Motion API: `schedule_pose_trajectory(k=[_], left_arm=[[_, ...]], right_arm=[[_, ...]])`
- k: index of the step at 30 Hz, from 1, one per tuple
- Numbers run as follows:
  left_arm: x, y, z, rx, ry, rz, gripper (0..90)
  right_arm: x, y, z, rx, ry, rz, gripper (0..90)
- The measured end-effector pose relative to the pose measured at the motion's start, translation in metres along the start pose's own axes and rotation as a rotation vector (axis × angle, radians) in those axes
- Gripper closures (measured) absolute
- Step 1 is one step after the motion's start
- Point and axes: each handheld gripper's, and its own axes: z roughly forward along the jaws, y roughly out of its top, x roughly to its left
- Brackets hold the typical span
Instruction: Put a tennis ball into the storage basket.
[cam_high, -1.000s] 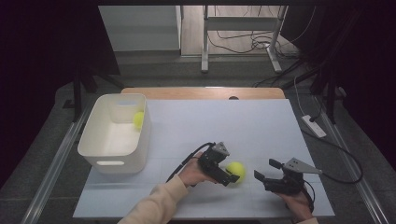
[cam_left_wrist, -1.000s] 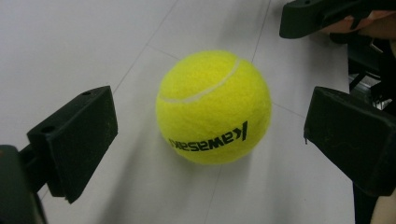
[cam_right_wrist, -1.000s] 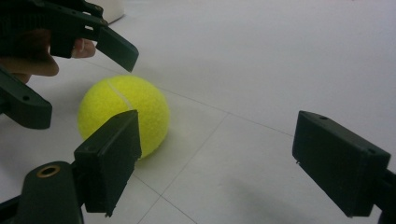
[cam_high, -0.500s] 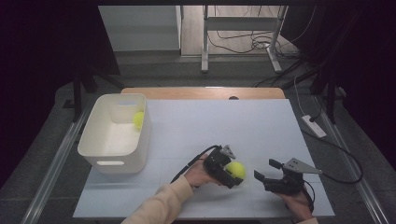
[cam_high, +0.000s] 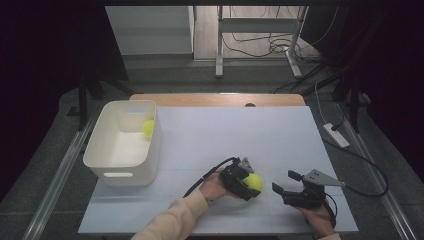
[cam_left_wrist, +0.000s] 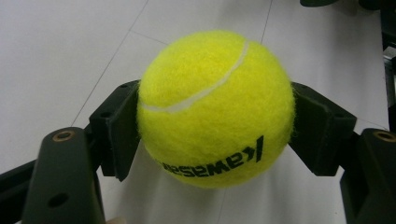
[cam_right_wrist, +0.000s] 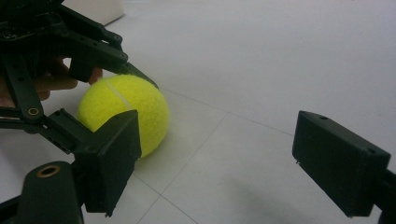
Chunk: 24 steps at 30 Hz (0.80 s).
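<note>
1. Tennis ball (cam_high: 253, 182), seen from the high view, is sitting between the fingers of the left gripper (cam_high: 248, 184), low on the white table (cam_high: 240, 135). Those jaws have just been closing, and the ball is lying between them, so a pick-up is probably getting under way. The right gripper (cam_high: 286, 189) is waiting just beside the ball with its fingers spread and nothing between them, apparently keeping out of the way. Well apart from both sets of fingers, a white bin (cam_high: 124, 142) is holding a second yellow ball (cam_high: 148, 128); it looks like the likely place for this ball too.

2. From the left gripper view, the tennis ball (cam_left_wrist: 215, 108) is being pinched from both sides: the two black pads (cam_left_wrist: 117, 128) are pressing into its felt at mid-height, which should be keeping it from rolling out. Black lettering is running along the ball's lower front, upside down to this camera; it seems to read "Kawasaki", though its far end is curving out of sight.

3. From the right gripper view, this gripper's own fingers (cam_right_wrist: 112, 156) are standing wide apart over bare table. Past the nearer finger, the tennis ball (cam_right_wrist: 123, 112) is resting on the table, clasped by the other gripper, with the person's fingertips behind it. No writing is readable here.
</note>
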Motion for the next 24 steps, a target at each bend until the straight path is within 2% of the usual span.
schedule_pose_trajectory(k=[12, 24], left_arm=[[-0.001, -0.001, -0.011, -0.026, 0.003, 0.009, 26.5], [0.002, -0.005, -0.021, -0.049, 0.022, -0.012, 26.5]], right_arm=[[0.000, 0.000, 0.000, -0.002, -0.001, 0.000, 15.4], [0.000, 0.000, 0.000, 0.000, -0.002, 0.000, 15.4]])
